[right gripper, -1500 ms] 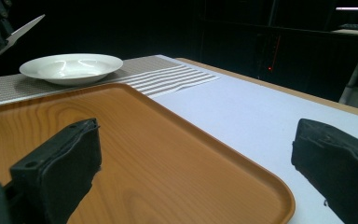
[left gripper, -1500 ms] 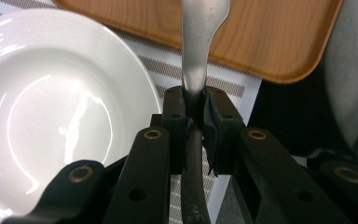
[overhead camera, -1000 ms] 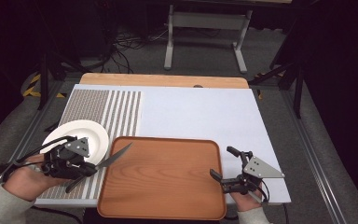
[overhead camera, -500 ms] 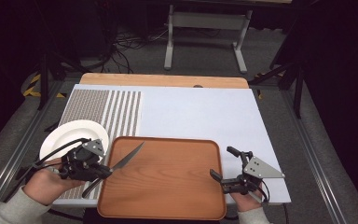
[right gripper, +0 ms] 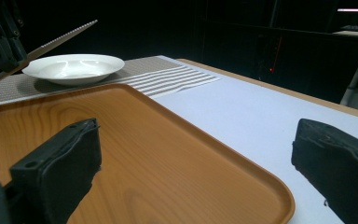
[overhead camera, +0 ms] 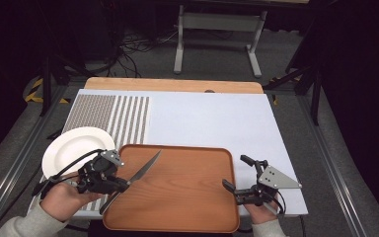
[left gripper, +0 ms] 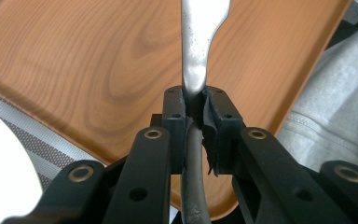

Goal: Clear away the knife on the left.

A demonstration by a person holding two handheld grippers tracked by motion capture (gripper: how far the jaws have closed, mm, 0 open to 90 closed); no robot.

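My left gripper (overhead camera: 123, 183) is shut on the handle of a steel knife (overhead camera: 143, 170), whose blade points forward and right over the left part of the brown wooden tray (overhead camera: 187, 197). In the left gripper view the jaws pinch the knife (left gripper: 196, 56) just below its blade, above the tray (left gripper: 98, 60). A white plate (overhead camera: 74, 148) sits left of the tray. My right gripper (overhead camera: 235, 172) stands open at the tray's right edge, with nothing between its jaws. The right gripper view looks across the tray (right gripper: 135, 154) to the plate (right gripper: 72, 65) and the serrated knife (right gripper: 56, 41).
A striped grey placemat (overhead camera: 113, 113) lies under the plate on the white tabletop (overhead camera: 212, 118). A wooden strip (overhead camera: 172, 85) runs along the table's far edge. A grey sleeve (left gripper: 335, 116) lies close to the tray's near edge.
My left gripper has carried the knife to the right, from beside the plate to over the tray's left side. The right gripper has stayed where it was.
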